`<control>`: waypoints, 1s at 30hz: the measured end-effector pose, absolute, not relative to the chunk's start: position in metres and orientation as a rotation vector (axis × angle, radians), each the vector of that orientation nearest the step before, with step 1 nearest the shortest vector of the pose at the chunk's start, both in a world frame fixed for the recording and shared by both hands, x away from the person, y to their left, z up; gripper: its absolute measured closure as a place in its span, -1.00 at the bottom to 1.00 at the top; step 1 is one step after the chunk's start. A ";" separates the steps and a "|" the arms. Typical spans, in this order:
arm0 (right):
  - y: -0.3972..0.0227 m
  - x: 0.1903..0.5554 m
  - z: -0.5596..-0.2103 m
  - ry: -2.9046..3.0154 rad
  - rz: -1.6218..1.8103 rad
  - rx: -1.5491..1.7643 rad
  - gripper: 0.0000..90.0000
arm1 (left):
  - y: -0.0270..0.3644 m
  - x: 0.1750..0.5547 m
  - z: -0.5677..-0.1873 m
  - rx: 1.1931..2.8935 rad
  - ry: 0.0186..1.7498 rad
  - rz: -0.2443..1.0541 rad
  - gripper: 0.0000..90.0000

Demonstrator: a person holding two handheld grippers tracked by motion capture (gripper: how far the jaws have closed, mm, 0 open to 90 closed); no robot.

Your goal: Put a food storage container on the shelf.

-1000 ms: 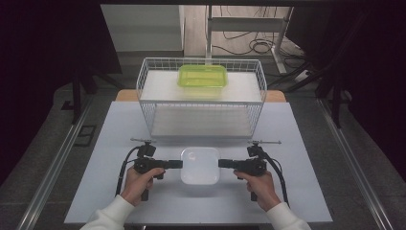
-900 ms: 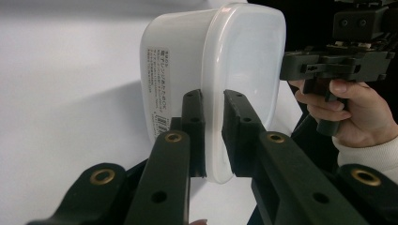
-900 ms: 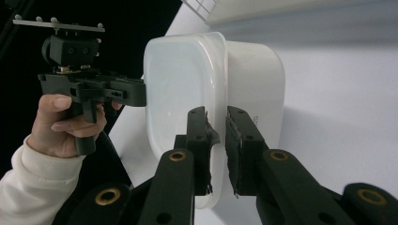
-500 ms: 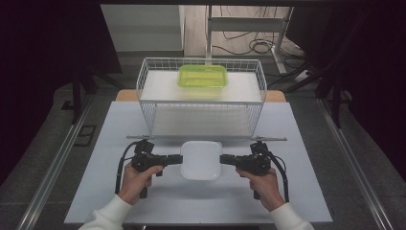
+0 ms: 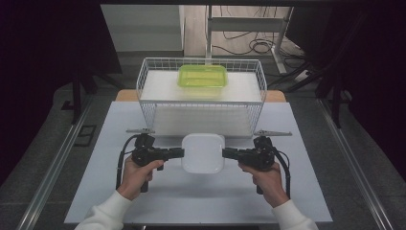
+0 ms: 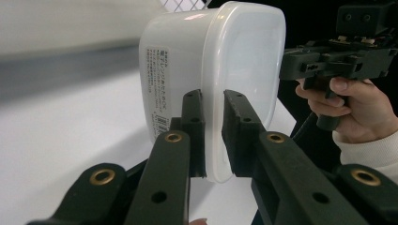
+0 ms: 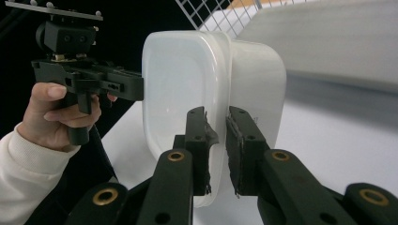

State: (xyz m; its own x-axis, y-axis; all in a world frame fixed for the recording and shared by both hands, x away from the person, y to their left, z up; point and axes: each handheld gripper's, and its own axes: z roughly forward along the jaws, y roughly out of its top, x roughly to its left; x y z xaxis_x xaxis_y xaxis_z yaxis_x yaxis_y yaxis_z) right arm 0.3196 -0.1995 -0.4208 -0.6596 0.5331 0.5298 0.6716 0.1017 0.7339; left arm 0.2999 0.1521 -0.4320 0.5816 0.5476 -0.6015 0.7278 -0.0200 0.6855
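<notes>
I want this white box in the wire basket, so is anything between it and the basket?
Only the basket's front wire wall. The white box, clamped by the left tongs and right tongs, must clear it; the green container sits at the back.

- table (image 5: 143,206): pale, flat top; a light wooden edge shows at its far corners
- wire basket (image 5: 152,103): white; stands at the far middle of the table; holds a white shelf board inside
- green box (image 5: 202,76): translucent lime, lidded; rests on the shelf board in the basket, towards the back
- floor rails (image 5: 57,163): metal, running along both sides of the table
- cables (image 5: 249,45): loose on the floor beyond the basket, near a metal frame
</notes>
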 end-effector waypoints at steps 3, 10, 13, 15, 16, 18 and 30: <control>-0.201 0.321 -0.411 -2.236 -1.635 -1.211 0.75 | 0.152 0.302 -0.421 1.686 1.051 -0.180 0.77; -0.200 0.325 -0.388 -2.254 -1.684 -1.184 0.75 | 0.152 0.304 -0.399 1.677 1.022 -0.137 0.77; -0.200 0.326 -0.381 -2.261 -1.701 -1.166 0.75 | 0.153 0.304 -0.393 1.669 1.016 -0.132 0.77; -0.200 0.326 -0.377 -2.268 -1.706 -1.159 0.75 | 0.153 0.305 -0.391 1.671 1.012 -0.131 0.77; -0.200 0.327 -0.375 -2.266 -1.707 -1.159 0.75 | 0.154 0.306 -0.388 1.665 1.012 -0.132 0.77; -0.200 0.328 -0.371 -2.270 -1.716 -1.151 0.75 | 0.154 0.307 -0.383 1.665 1.005 -0.125 0.77; -0.194 0.341 -0.341 -2.286 -1.751 -1.110 0.75 | 0.160 0.317 -0.354 1.651 0.983 -0.079 0.77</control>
